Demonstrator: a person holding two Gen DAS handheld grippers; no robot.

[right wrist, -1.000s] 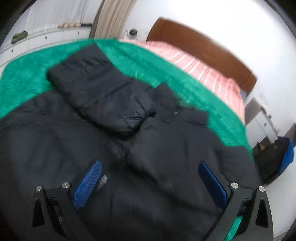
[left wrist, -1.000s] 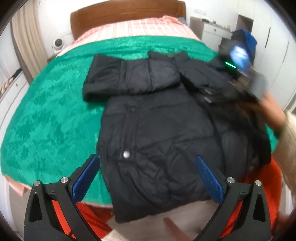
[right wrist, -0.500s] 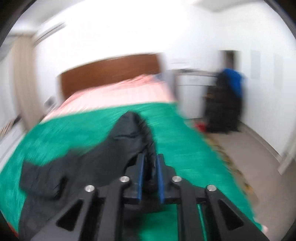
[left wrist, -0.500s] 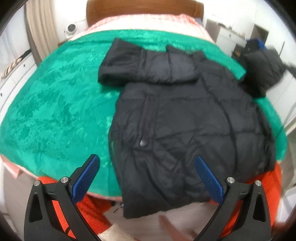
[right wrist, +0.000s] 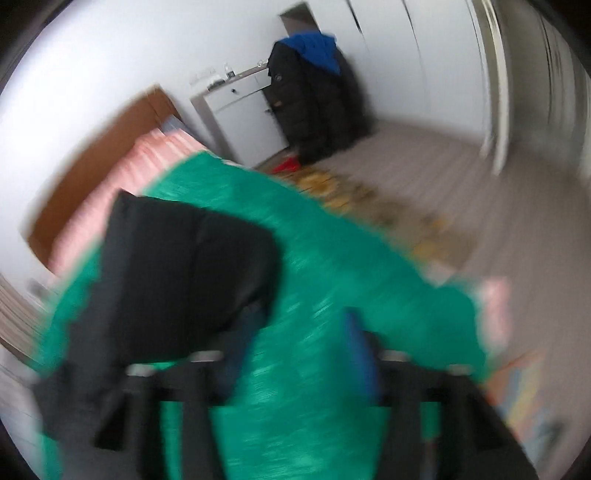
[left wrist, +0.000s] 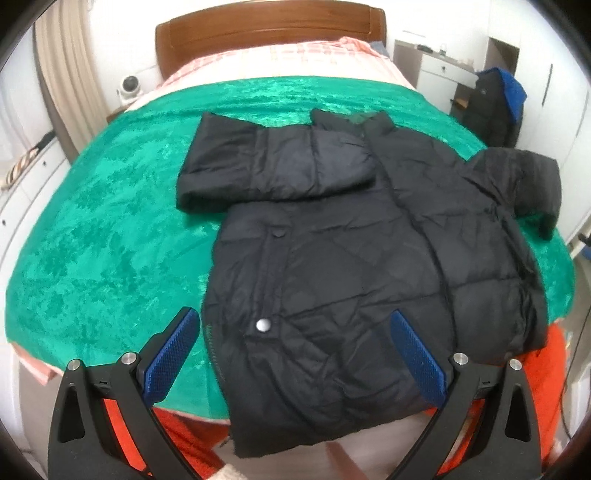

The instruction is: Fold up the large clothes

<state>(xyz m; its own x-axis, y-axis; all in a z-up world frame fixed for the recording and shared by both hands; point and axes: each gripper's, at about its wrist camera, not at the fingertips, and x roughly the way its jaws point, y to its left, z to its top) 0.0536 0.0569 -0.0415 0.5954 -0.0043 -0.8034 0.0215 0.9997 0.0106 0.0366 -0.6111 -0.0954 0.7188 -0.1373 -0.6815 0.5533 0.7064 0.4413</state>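
Observation:
A black puffer jacket (left wrist: 354, 258) lies on the green bedspread (left wrist: 110, 229), its hem hanging over the near edge. One sleeve is folded across the chest toward the left; the other sleeve (left wrist: 528, 177) lies out to the right. My left gripper (left wrist: 295, 354) is open and empty, above the jacket's lower part. The right wrist view is motion-blurred: my right gripper (right wrist: 295, 354) has its jaws apart and empty, just right of the black sleeve (right wrist: 184, 273) lying on the bedspread (right wrist: 332, 273).
A wooden headboard (left wrist: 269, 33) and pink striped bedding stand at the far end. A white cabinet (right wrist: 243, 118) and dark coats (right wrist: 310, 96) on a stand are to the right of the bed. Something orange (left wrist: 554, 369) lies below the bed's near edge. A patterned rug (right wrist: 388, 214) covers the floor.
My right gripper gripped the right sleeve, pulled it out to the right, then opened and let it drop onto the bedspread. My left gripper stayed open while its view shifted slightly.

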